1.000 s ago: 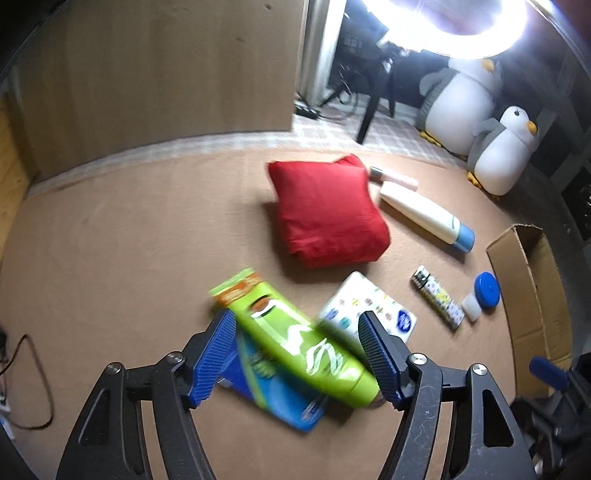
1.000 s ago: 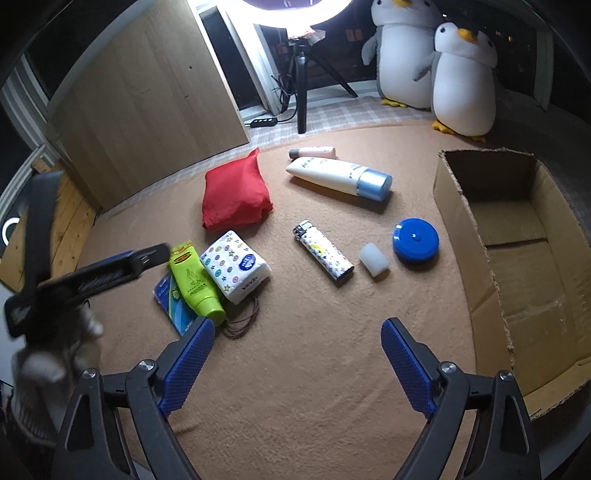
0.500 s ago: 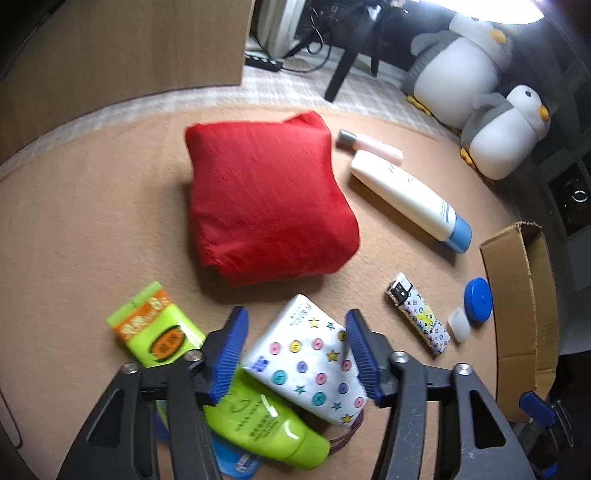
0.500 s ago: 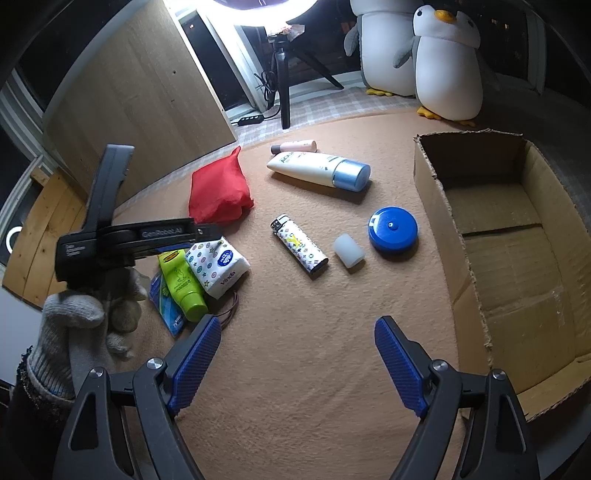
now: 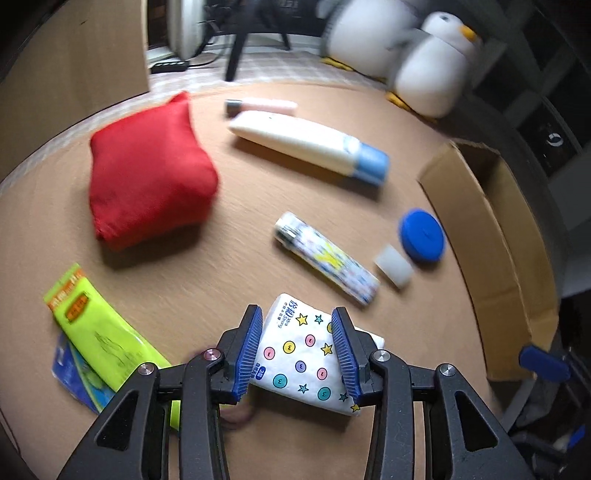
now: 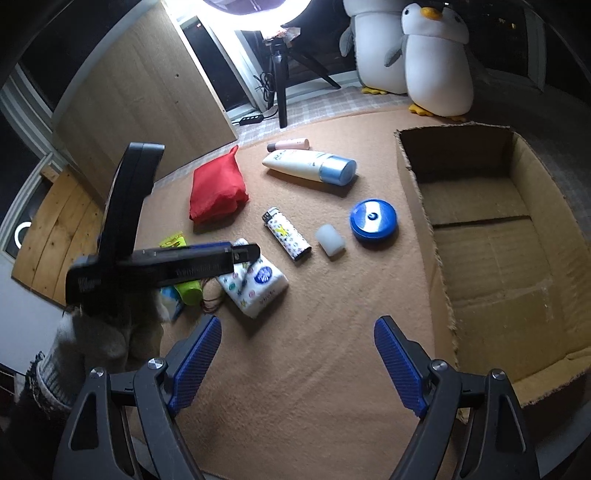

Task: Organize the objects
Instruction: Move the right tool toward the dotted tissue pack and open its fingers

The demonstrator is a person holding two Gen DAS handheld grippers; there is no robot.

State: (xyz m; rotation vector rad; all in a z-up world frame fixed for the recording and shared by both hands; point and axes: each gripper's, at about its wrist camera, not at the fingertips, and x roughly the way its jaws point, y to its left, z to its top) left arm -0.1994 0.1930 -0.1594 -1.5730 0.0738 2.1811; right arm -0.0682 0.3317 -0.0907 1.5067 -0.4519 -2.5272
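Left claw (image 5: 297, 343) clamps the tissue pack (image 5: 308, 354), which sits left of the box (image 6: 491, 236) on the worktop (image 6: 314, 350). Right claw (image 6: 297, 363) idle, spread. Recommend lifting straight, clearing the lighter (image 5: 327, 264), then carrying to the box.

Dim fisheye views — ring light (image 6: 255, 3) glare, left view motion-blurred.

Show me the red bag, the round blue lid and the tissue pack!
red bag (image 5: 151, 173), left wrist view, middle of its fabric
round blue lid (image 6: 373, 218), right wrist view, its top
tissue pack (image 5: 301, 354), left wrist view, dotted front
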